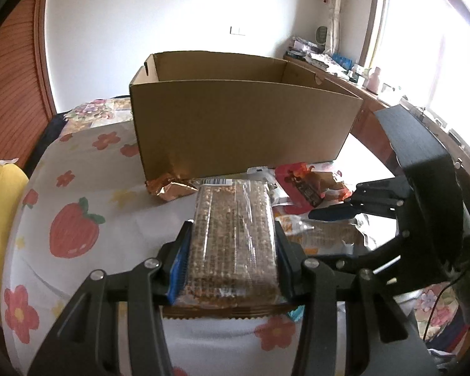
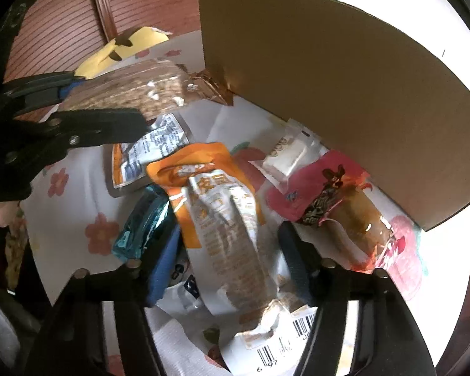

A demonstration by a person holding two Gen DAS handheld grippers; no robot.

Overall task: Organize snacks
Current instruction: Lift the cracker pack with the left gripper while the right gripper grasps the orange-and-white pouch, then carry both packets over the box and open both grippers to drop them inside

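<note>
The left tool (image 1: pixel 233 250) clamps a clear-wrapped cracker pack (image 1: pixel 233 235) above the floral bedsheet (image 1: pixel 78 169); the right tool (image 2: pixel 228 250) straddles an orange-white packet (image 2: pixel 222 206), grip uncertain. Lift the crackers level, clearing the near wall of the cardboard box (image 1: pixel 235 125) beyond, before releasing inside.

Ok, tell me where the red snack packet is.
The red snack packet lies on the floral cloth against the cardboard box, right of the orange pouch.
</note>
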